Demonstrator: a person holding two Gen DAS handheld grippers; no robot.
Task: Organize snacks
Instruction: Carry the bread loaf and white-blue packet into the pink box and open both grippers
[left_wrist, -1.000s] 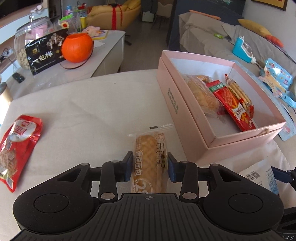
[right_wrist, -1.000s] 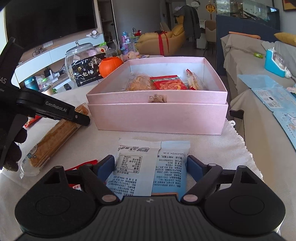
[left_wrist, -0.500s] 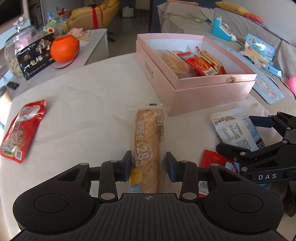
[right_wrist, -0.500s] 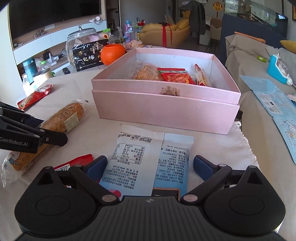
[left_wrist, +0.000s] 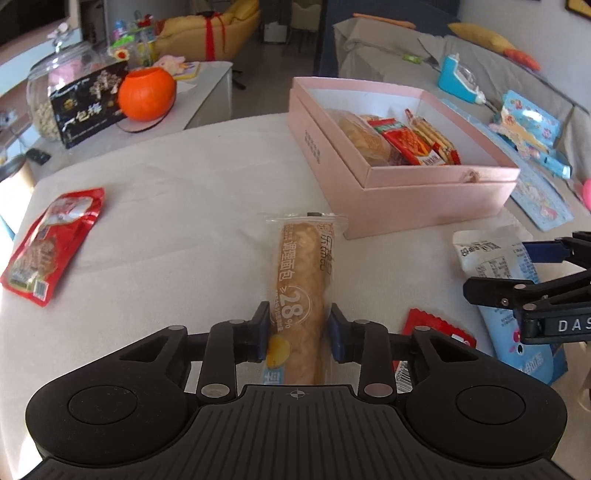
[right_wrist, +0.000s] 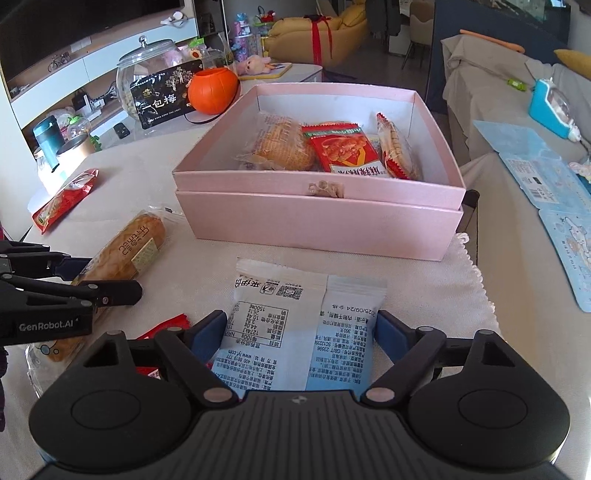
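Pinching the soft, light bread packet (left_wrist: 303, 280), the left gripper (left_wrist: 297, 332) is clamped near its tail end, bag poking ahead toward the pink box (left_wrist: 436, 206); squeezing harder risks crushing. Right gripper (right_wrist: 301, 332) is straddling the slippery blue-white pouch (right_wrist: 295, 332), jaws spread. Since 1 second ago, both are pulling back from the box.

A home living room: a yellow armchair (right_wrist: 325, 33) tied with a red ribbon, a grey covered sofa (left_wrist: 480, 70), a television (right_wrist: 74, 29) above white wall shelves (right_wrist: 55, 77), and a plush toy (right_wrist: 255, 64) on a side table.
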